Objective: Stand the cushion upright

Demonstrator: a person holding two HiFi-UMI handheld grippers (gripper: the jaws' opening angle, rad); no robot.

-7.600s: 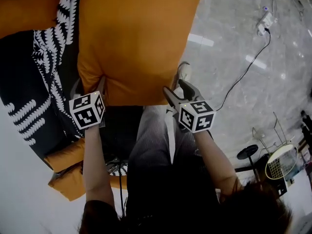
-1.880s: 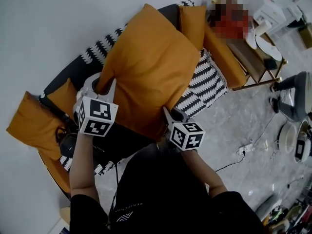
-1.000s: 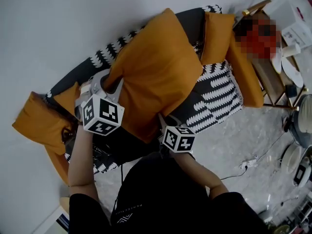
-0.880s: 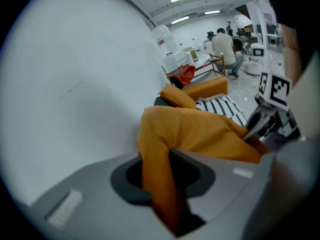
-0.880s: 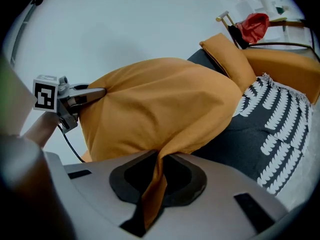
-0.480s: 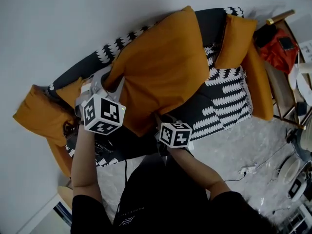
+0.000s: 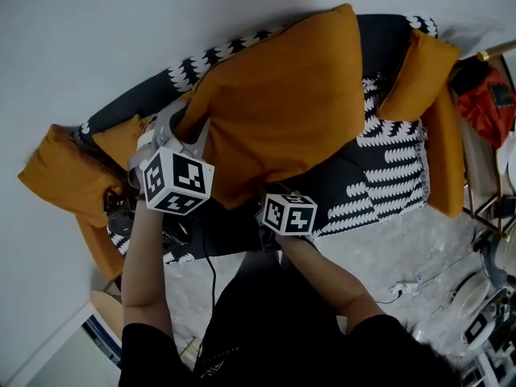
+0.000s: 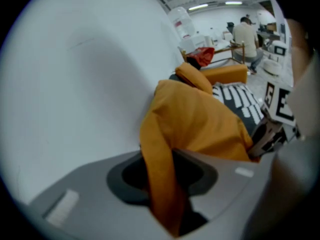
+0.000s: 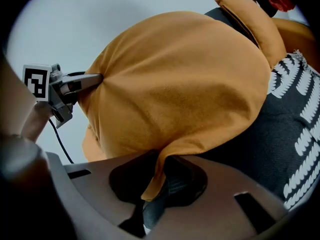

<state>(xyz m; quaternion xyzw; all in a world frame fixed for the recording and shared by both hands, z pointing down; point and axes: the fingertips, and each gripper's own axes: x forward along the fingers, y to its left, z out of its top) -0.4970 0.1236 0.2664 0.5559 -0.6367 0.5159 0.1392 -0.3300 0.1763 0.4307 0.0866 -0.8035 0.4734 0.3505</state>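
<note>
In the head view both bare forearms reach forward and down. The left gripper (image 7: 184, 123) is at the left corner of the cushion (image 7: 278, 107), and the right gripper (image 7: 278, 193) is at its lower edge. The plump, matte orange cushion leans against the back of the sofa (image 7: 387, 35), above a black-and-white patterned throw (image 7: 379, 180).

In the left gripper view, the jaws have just been opening, with a thick fold of soft orange cloth pinched between them.

In the right gripper view, the jaws are clenched on a thin corner flap of the cushion.
</note>
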